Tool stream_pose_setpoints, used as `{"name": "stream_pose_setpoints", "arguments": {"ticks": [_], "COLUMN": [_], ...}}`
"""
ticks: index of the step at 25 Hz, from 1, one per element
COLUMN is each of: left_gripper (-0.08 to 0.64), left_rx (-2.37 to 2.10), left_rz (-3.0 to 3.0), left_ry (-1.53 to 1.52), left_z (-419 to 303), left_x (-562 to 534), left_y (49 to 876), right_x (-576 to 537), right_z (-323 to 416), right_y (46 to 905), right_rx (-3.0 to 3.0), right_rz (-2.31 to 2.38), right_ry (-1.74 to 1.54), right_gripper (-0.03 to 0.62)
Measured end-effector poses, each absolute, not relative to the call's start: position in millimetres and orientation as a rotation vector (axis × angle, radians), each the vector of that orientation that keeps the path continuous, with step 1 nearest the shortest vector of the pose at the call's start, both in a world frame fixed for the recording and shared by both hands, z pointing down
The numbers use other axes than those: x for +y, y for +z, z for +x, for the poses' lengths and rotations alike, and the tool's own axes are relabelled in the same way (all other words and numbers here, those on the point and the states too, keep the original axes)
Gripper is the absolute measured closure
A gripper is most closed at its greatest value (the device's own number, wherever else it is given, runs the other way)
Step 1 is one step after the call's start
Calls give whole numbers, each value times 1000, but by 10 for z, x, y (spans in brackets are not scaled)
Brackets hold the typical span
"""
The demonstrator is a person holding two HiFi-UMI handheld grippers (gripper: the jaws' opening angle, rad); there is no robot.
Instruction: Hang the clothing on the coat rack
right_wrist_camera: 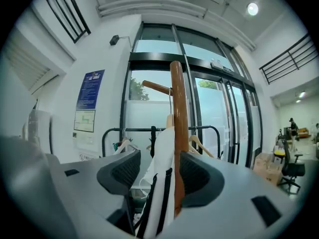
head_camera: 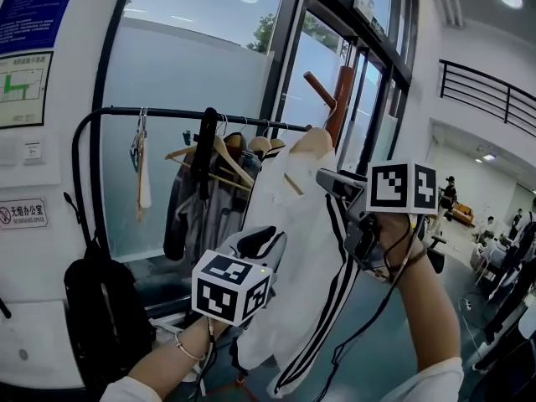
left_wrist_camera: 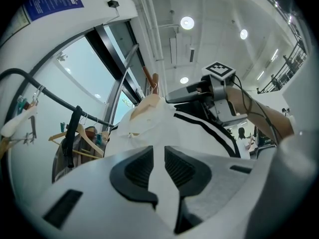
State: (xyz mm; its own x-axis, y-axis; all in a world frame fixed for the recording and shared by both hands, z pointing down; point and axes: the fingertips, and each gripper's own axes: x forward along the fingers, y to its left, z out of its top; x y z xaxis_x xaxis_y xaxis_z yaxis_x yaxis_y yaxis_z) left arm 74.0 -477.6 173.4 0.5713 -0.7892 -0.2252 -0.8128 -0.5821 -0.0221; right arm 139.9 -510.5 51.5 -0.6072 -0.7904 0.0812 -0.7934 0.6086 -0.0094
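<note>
Two grippers are mine: my left gripper (head_camera: pixel 258 244) is clamped on the white jacket's (head_camera: pixel 303 224) fabric low down, and my right gripper (head_camera: pixel 328 181) stands open by its shoulder. The jacket is up against the wooden coat rack (head_camera: pixel 340 99). Left of the coat rack, a black clothes rail (head_camera: pixel 167 114) crowds in with hangers (head_camera: pixel 219 153) and a backpack (head_camera: pixel 100 308).

Left gripper (left_wrist_camera: pixel 158 166): sits low and tipped slightly upward, marker cube facing me. Jaws nearly together. The pads look pinched on a fold of the white jacket (head_camera: pixel 301 249), though I can't fully confirm contact from here. Left forearm (head_camera: pixel 155 367) reaches up from below.

Right gripper (right_wrist_camera: pixel 159 171): held higher than the left and roughly level. Jaws wide apart, pads pressing on nothing. Right forearm (head_camera: pixel 429 308) stands steeply upright, with my right hand (head_camera: pixel 377 241) wrapped round the handle.
</note>
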Motion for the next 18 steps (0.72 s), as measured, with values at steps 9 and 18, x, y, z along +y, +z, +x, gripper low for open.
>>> {"name": "stream_pose_setpoints", "arguments": {"ticks": [9, 18], "left_gripper": [485, 485], "left_rx": [1324, 1286], "left_rz": [-2748, -2783], "left_ry": [300, 307], "left_z": [871, 1000], "left_x": [-4684, -4613], "left_y": [1943, 2170], "right_x": [-4845, -4577], "right_z": [1521, 1871], "right_y": [524, 602], "right_rx": [-2725, -2726], "right_rz": [1439, 1568], "right_ry": [-113, -241], "right_gripper": [327, 327]}}
